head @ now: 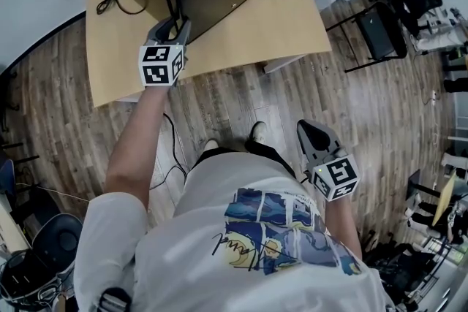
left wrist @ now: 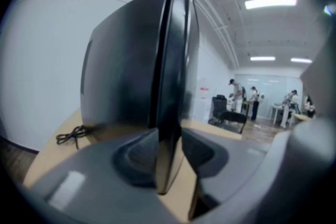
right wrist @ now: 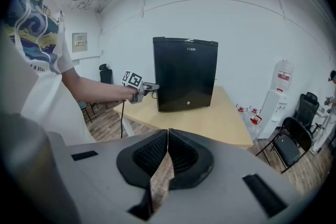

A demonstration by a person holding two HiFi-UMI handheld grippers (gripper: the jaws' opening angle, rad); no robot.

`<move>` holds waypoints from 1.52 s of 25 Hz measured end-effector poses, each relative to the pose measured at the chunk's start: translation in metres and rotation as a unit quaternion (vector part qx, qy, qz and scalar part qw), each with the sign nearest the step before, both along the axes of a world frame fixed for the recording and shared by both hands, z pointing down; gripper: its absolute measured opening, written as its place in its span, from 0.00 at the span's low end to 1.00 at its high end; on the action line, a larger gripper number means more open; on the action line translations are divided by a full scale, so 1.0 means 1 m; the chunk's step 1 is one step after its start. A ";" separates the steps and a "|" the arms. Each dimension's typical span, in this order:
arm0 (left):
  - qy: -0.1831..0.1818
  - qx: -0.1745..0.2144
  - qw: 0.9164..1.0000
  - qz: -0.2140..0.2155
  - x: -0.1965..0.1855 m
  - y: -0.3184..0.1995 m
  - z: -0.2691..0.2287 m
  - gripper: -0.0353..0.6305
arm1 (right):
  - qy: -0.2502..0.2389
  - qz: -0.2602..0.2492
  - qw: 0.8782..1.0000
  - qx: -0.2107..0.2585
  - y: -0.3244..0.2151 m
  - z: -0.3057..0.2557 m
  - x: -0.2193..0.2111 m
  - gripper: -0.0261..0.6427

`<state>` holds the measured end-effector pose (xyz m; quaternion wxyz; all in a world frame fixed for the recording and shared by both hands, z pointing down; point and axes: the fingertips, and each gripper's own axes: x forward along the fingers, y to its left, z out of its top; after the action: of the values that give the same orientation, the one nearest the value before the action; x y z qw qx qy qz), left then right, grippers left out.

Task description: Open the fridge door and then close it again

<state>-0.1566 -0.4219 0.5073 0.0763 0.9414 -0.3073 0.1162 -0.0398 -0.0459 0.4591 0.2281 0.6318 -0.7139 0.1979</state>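
Left gripper (head: 173, 24) fingers clamp the door (left wrist: 181, 50) edge of the fridge (right wrist: 185, 73) on the far desk (head: 281, 18). Right gripper (right wrist: 167, 136) fingers together, empty, near right.

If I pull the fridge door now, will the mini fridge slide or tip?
The mini fridge probably stays: boxy, flat on the table. The fridge door looks rigid; left gripper grips its edge, so it should swing, not flex.

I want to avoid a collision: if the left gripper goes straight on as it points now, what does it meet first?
The fridge door: its edge stands between the left gripper's jaws, which seem to press on it.
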 end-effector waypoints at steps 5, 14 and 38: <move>0.000 -0.006 1.000 -0.014 0.002 0.001 -0.002 0.27 | 0.001 -0.001 1.000 0.002 0.005 -0.001 0.009 0.06; -0.006 -0.006 0.999 -0.041 0.001 0.002 -0.001 0.27 | 0.000 -0.015 1.000 0.003 0.016 -0.002 0.024 0.06; -0.006 0.018 0.997 -0.075 -0.004 0.006 -0.005 0.25 | -0.018 -0.023 0.999 -0.021 0.057 0.009 0.058 0.06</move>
<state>-0.1601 -0.4161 0.5025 0.0659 0.9163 -0.3793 0.1103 0.0187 0.0108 0.4684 0.2330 0.6065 -0.7278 0.2194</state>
